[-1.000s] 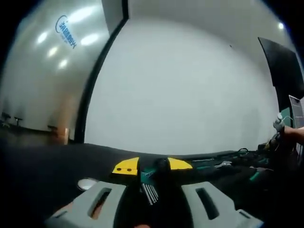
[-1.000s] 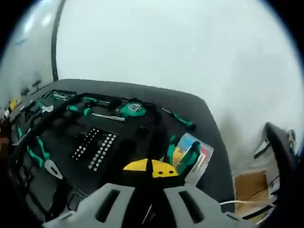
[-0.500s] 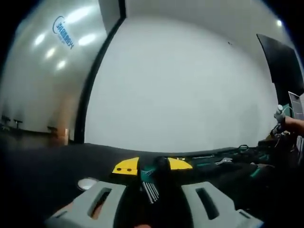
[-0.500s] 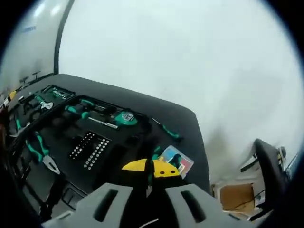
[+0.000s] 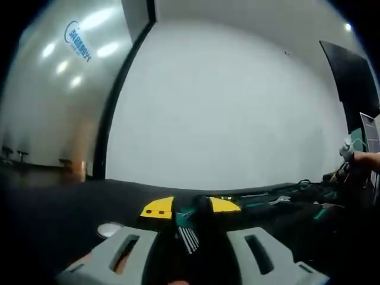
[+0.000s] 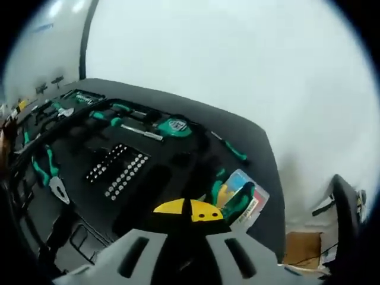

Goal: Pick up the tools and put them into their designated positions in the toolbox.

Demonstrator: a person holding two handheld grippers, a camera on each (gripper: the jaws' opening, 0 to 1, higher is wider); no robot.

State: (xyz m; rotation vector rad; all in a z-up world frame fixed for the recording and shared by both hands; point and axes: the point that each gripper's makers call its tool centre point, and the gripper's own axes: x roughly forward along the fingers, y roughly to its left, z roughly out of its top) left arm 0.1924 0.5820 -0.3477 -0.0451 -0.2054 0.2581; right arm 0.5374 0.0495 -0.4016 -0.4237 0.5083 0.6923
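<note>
In the left gripper view my left gripper (image 5: pixel 191 208) is shut on a hex key set (image 5: pixel 186 228), a green holder with a fan of steel keys between the yellow-tipped jaws. It hovers low over a black table (image 5: pixel 53 214). In the right gripper view my right gripper (image 6: pixel 190 209) has its yellow tips together, and I see nothing between them. It hangs over the open toolbox (image 6: pixel 89 148) with black foam. The foam holds green pliers (image 6: pixel 50 178), a bit set (image 6: pixel 119 172), a tape measure (image 6: pixel 173 126) and screwdrivers (image 6: pixel 116 113).
A green screwdriver (image 6: pixel 234 151) and a colourful pack with green handles (image 6: pixel 237 199) lie on the table beside the toolbox. A small round silver thing (image 5: pixel 108 229) lies left of my left jaws. A person's hand (image 5: pixel 362 159) shows far right. White walls stand behind.
The right gripper view has swung back over the toolbox, which looks nearer now. The left gripper keeps its hold and has barely moved. The hand at far right has shifted slightly.
</note>
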